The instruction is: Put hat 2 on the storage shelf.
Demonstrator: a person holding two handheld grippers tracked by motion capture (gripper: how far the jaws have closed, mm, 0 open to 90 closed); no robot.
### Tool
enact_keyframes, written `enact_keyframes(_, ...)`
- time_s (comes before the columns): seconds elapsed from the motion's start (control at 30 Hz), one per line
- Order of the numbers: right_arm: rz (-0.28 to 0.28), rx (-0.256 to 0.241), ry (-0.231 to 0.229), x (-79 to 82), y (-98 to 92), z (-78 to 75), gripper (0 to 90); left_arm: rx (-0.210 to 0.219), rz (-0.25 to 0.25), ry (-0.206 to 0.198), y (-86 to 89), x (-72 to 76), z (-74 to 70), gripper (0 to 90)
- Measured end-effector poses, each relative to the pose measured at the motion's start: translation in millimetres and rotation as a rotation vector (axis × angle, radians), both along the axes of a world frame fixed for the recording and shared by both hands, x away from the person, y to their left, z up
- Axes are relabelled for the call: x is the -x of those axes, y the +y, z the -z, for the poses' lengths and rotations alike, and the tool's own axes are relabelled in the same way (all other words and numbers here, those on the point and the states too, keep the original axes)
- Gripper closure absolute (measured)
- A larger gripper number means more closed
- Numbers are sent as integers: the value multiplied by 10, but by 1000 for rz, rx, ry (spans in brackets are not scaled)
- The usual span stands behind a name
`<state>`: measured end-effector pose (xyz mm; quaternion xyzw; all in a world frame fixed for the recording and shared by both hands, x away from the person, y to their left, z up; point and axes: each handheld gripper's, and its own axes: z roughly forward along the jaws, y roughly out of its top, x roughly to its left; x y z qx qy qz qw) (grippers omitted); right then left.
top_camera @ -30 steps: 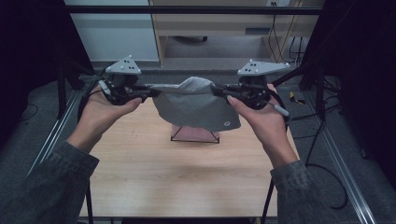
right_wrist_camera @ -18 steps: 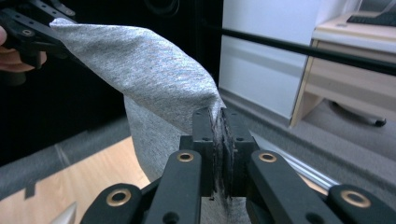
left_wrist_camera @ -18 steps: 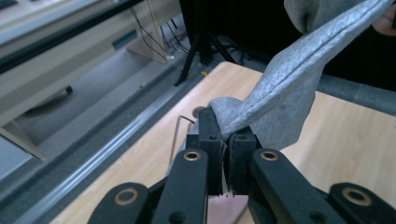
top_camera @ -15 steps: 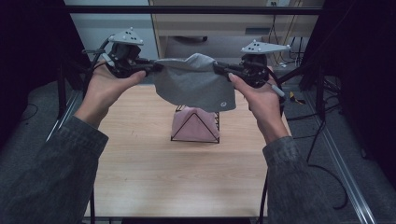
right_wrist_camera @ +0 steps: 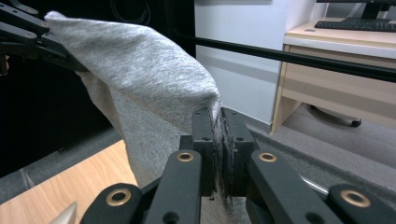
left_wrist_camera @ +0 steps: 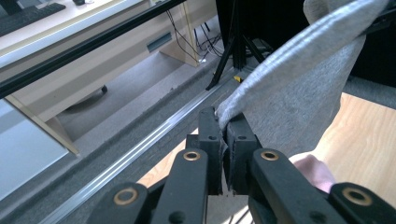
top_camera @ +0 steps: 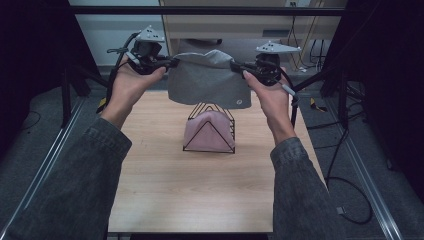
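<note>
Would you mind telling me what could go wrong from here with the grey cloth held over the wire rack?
1. Both the left gripper and the right gripper pinch only the grey cloth's edge, so a corner might slip free.
2. The cloth's hanging hem sits close above the wire rack, so it may snag there or drape over the pink cloth.

The grey cloth at upper centre of the high view looks like soft, matt, heathered knit. The tabletop below is pale wood grain with a smooth, dull sheen. The rack mid-frame is thin black wire around matt pink fabric. Each claw's jaws are matt black plastic with brass-coloured rivets.
</note>
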<state>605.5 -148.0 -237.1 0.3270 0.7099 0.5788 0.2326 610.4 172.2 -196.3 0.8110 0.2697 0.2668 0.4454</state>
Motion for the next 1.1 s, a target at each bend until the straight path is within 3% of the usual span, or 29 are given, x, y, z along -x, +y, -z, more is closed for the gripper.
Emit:
enact_keyframes(0.1, 12, 10, 14, -112, 6, 114, 858, 0, -8, 25, -52, -100, 114, 871)
enact_keyframes(0.4, 37, 17, 50, -217, -59, 338, 858, -7, 4, 43, -139, -185, 302, 871)
enact_keyframes(1.1, 50, 42, 107, -210, -139, 620, 856, -27, 16, 83, -229, -195, 590, 870)
